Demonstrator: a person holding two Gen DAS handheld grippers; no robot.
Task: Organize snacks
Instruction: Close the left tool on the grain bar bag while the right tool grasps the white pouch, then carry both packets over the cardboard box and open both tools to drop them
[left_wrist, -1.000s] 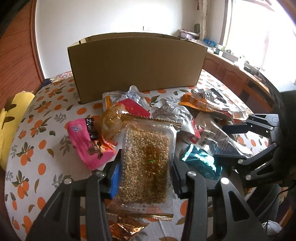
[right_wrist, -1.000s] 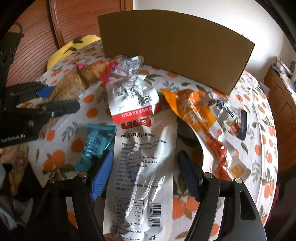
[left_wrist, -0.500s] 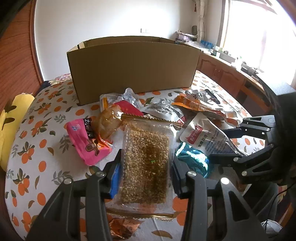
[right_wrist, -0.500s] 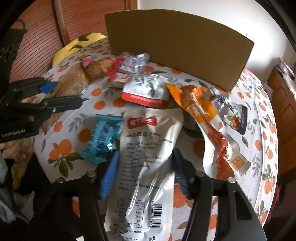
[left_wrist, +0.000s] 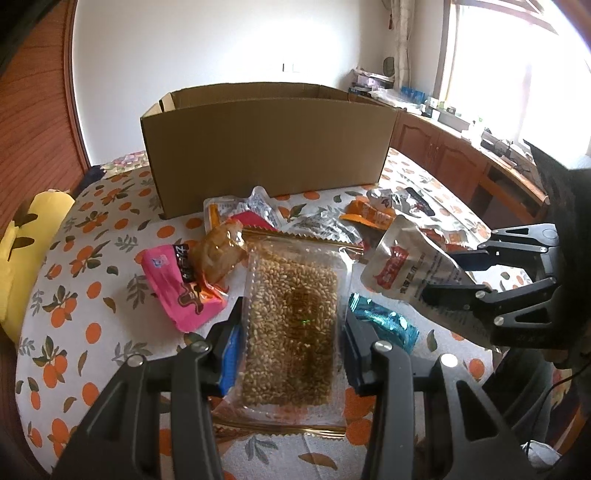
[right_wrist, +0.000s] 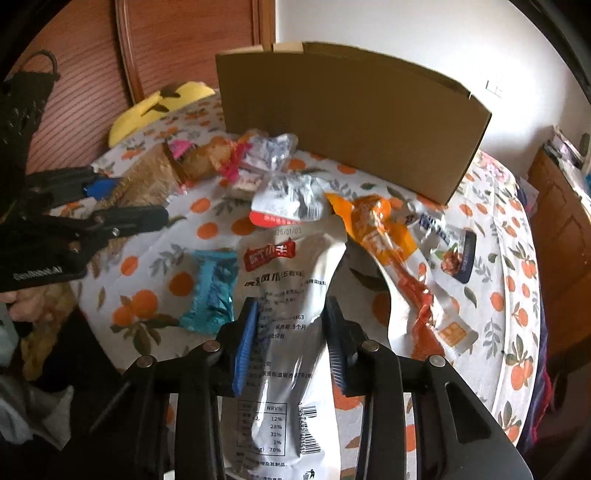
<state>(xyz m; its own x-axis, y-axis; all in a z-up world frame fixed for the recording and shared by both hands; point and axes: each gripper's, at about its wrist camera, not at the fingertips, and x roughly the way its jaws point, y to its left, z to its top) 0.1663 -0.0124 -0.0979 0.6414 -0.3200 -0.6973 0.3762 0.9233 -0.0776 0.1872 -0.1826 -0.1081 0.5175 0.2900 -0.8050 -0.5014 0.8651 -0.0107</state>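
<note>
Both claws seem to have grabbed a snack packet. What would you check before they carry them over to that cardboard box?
1. Left gripper grip on the clear grain bar pack: ok, pads press both its sides.
2. Right gripper grip on the silver pouch: ok, the jaws have just been closing and now pinch it.
3. Pouch lifted off the table: ok, seen from the left wrist it hangs above the teal packet.
4. Cardboard box open on top: ok.
5. Room inside the box: cannot tell, its inside is hidden.
6. Other packets snagged on the held ones: cannot tell.
</note>
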